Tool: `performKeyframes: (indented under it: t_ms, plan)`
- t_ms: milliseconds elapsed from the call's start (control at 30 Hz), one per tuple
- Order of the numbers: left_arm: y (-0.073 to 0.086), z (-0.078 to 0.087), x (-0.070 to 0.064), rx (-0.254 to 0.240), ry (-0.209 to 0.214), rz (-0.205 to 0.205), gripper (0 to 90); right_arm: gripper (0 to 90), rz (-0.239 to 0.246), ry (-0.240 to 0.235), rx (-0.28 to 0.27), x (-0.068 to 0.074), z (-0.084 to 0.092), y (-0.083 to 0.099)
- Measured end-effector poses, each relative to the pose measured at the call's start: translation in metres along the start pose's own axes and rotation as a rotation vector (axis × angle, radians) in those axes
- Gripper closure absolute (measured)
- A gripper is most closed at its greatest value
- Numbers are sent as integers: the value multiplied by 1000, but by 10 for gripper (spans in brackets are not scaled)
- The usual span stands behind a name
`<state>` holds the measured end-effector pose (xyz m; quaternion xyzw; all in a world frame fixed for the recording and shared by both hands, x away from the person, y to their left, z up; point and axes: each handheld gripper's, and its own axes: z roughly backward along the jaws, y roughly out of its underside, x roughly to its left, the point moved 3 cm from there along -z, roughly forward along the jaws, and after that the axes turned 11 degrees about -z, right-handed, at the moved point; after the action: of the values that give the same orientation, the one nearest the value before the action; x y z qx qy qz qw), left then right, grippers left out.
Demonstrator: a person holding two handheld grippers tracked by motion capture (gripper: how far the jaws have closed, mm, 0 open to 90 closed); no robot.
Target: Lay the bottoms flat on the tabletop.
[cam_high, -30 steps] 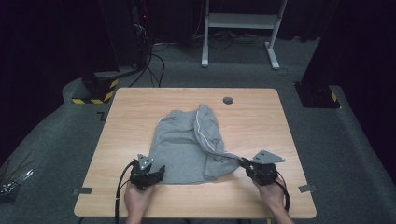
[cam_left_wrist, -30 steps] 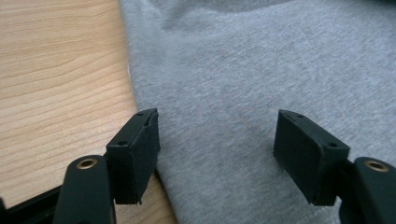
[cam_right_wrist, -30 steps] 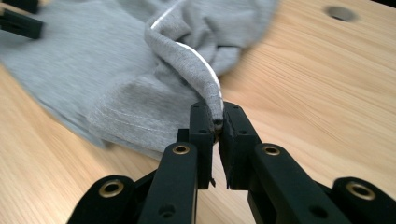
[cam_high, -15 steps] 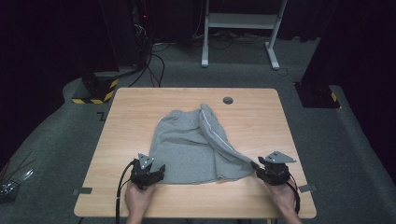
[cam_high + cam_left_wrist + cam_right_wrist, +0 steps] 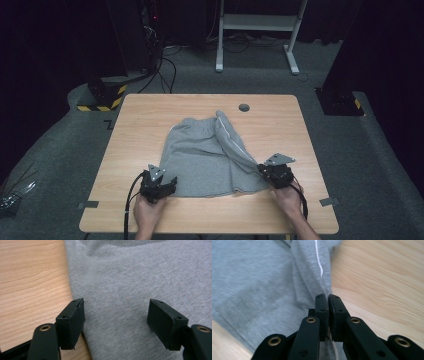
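- Surface (image 5: 150, 117): light wood, bare apart from one garment and a small dark disc (image 5: 244, 107) near the far edge, well clear of the work.
- Grey shorts (image 5: 205, 160) lay roughly centred on the surface, spread mostly flat, waistband end toward the far side, hem toward the person. The right leg panel was folded over, so a ridge with white piping (image 5: 232, 137) ran diagonally to the near right corner.
- Handling, my read: light, soft knit, no stiffness. It'll drape and sag from any single hold and drag across the wood rather than slide cleanly. Not fragile. Best holds are edges, hems and the piped seam, where the layers are thicker; a pinch on the flat middle would only bunch one layer.
- Right gripper (image 5: 328, 305): jaws had just been closing and were clamped tight on the piped seam edge of the shorts, fabric pinched between the pads and pulled into a taut ridge running away from it. In the high view it sat at the near right corner of the garment (image 5: 261, 170).
- Left gripper (image 5: 116, 325): jaws spread wide, straddling the near left edge of the shorts, one pad at the cloth border by bare wood, the other over fabric. Nothing pinched.
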<state>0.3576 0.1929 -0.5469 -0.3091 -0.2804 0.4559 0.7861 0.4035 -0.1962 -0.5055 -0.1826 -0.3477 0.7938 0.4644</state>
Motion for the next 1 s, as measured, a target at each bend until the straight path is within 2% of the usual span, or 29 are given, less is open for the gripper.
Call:
performKeyframes:
  t_ms: [133,200,300,367,500,600,700,800,867,900,933,967,1000]
  plan:
    - [0,0,0,2,-1,-5,304,864,-61,62,-12,-26,15,8]
    - [0,0,0,3,0,-6,305,863,-87,87,1,-38,16,14]
    - [0,0,0,2,0,-6,305,855,-118,94,47,-48,12,24]
    - [0,0,0,3,0,-5,304,802,-123,83,60,-48,10,26]
    - [0,0,0,3,0,-6,305,672,-118,68,15,-40,10,14]
    - [0,0,0,2,-1,-6,305,668,-94,59,7,-34,2,0]
    - [0,0,0,-4,-6,2,319,733,-71,63,56,-31,-12,-2]
    - [1,3,0,-10,-15,-11,439,839,-50,71,135,-32,-26,5]
    - [2,4,-1,-22,-17,-35,595,875,-51,74,132,-35,-26,6]
    - [1,5,-1,-14,-20,-68,672,882,-53,77,135,-37,-25,6]
    - [1,5,-1,-14,-20,-68,785,882,-53,77,135,-37,-25,6]
    - [1,6,-1,0,-19,-76,785,886,-55,86,140,-40,-24,7]
    - [-1,7,1,15,-7,-88,846,886,-58,93,139,-45,-22,7]
